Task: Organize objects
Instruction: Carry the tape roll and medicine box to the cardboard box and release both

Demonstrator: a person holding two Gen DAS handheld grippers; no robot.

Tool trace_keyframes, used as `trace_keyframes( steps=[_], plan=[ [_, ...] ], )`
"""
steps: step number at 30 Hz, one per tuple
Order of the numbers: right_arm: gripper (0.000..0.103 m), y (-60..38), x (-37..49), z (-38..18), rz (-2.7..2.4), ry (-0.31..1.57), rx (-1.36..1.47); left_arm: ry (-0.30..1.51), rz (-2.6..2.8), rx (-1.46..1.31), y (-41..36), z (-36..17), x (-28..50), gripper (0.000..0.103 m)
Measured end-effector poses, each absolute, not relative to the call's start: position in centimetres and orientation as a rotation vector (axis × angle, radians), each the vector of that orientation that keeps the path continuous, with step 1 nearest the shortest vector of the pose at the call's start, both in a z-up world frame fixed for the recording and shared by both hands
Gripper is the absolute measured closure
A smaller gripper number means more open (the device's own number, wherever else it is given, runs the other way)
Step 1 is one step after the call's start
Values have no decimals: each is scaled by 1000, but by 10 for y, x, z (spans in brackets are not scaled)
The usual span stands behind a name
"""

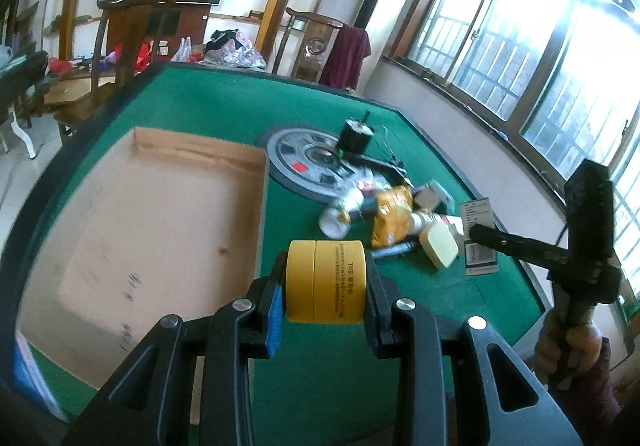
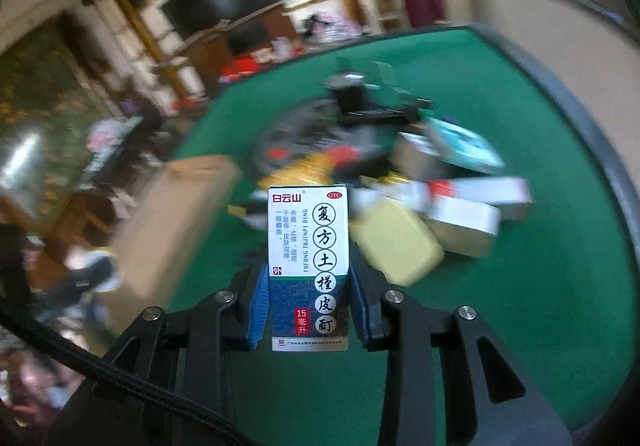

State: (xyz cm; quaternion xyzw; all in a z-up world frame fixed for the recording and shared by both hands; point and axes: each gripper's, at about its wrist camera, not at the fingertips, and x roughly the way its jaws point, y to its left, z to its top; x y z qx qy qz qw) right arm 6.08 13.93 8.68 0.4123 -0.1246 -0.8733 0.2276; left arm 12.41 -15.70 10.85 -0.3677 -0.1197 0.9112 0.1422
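- Left wrist view: one green felt table carries one open cardboard box at the left, standing empty.
- One grey wheel-shaped disc lies beside the box, with one black motor on its far edge.
- One loose pile to the right includes one orange packet and one cream case.
- Left gripper pinches one yellow box, printed "8mL", above the felt.
- Right gripper pinches one white-and-blue medicine carton, marked "OTC" and "15", upright above the table.
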Motion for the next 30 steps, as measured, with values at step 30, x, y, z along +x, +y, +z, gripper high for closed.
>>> trace_keyframes(
  steps=[30],
  plan=[
    [71, -58, -83, 33, -2090, -445, 1523, -740, 2567, -1343, -248, 13, -53, 73]
  ],
)
